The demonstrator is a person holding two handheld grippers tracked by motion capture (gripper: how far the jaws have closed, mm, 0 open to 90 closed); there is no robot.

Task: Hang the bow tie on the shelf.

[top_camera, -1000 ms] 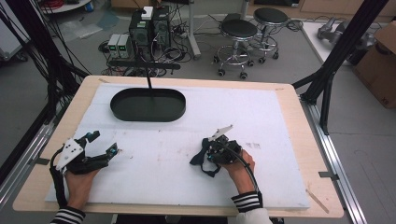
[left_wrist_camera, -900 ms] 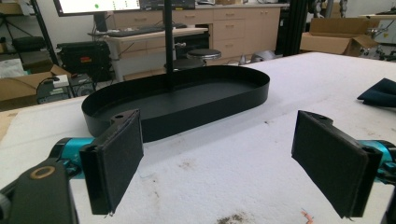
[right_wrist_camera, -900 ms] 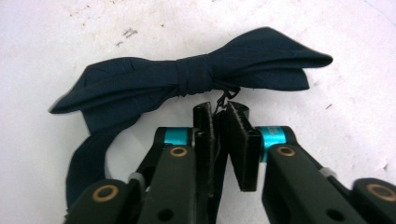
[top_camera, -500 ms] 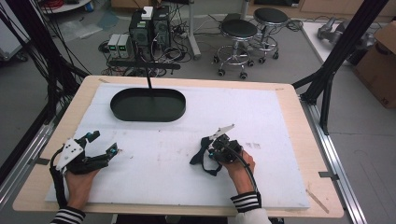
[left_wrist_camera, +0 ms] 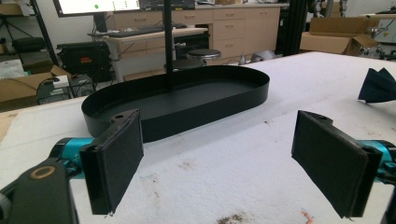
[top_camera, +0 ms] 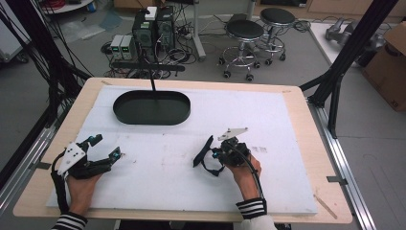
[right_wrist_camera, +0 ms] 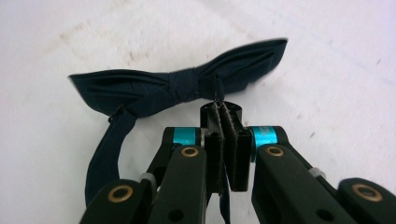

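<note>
A white mat (top_camera: 287, 124) covers the table, with a black oval tray (top_camera: 151, 107) at 11 o'clock. The right gripper (right_wrist_camera: 227, 122) is clamped on a navy bow tie (right_wrist_camera: 154, 86) at 5 o'clock. The left gripper (left_wrist_camera: 219, 154) rests at 8 o'clock, jaws apart.

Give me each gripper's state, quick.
Left gripper: open, holding nothing.
Right gripper: shut on the bow tie strap.

A lab — computer towers (top_camera: 153, 26) and tangled cables on the floor; stools (top_camera: 244, 31); black frame struts (top_camera: 349, 52); cardboard boxes (top_camera: 388, 67).
</note>
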